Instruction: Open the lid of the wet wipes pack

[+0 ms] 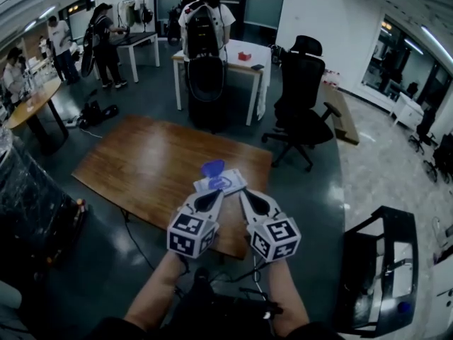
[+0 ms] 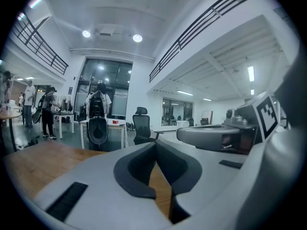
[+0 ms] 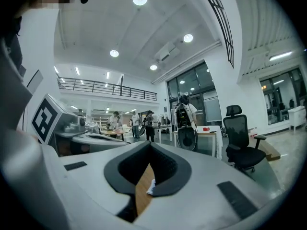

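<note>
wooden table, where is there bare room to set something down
The wooden table is bare across its left and far parts, from the wet wipes pack to the left corner. Crowded only at the near right edge: the pack, with the left claw and right claw at its near side.

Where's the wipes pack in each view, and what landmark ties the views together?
Head view: wipes pack, blue lid raised, mid-picture near the table's near edge.
Left gripper view: not in it; only table wood shows between the jaws.
Right gripper view: a white sliver below the jaw tips, possibly the pack.
Shared landmark: the black office chair.
</note>
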